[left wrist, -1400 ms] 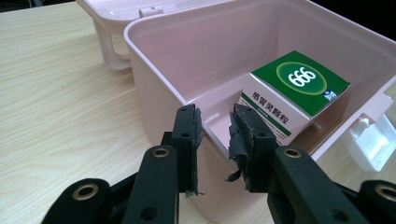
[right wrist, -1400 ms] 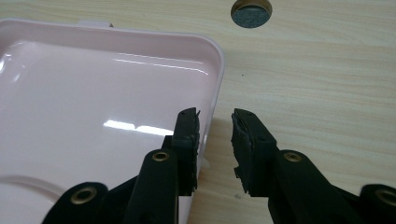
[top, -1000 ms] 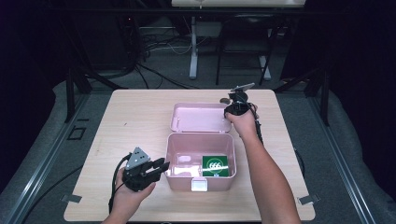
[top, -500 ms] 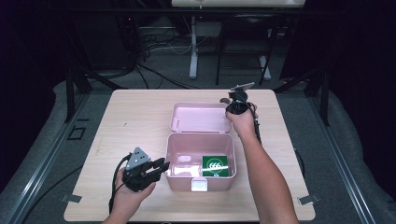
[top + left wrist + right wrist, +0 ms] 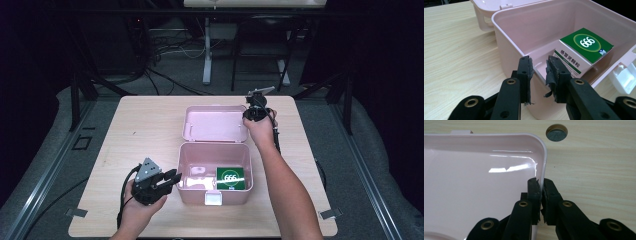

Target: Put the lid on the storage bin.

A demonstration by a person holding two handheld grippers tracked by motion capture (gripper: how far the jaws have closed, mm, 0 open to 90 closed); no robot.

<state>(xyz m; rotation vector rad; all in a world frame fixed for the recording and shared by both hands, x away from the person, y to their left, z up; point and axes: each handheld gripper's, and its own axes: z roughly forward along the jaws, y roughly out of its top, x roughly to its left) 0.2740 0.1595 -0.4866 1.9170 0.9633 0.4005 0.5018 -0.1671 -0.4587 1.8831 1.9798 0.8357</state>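
Note:
A pink box (image 5: 215, 145) stands open at the table's front middle, its lid (image 5: 212, 122) lying flat behind it. Inside at the right lies a green and white carton (image 5: 230, 178) marked 666. My left gripper (image 5: 172, 179) is at the box's left wall. In the left gripper view the gripper (image 5: 539, 71) has its jaws astride that wall's rim and pressed on it, with the carton (image 5: 584, 50) beyond. My right gripper (image 5: 248, 114) is shut on the lid's right edge. The right gripper view shows the gripper (image 5: 541, 188) pinching the rim of the lid (image 5: 481, 182).
The wooden table (image 5: 140, 130) is bare left of the box. A white latch (image 5: 214, 198) sits on the box's front wall. A round hole with a grey plug (image 5: 557, 132) lies in the tabletop just past the lid's corner. Dark floor and cables lie beyond.

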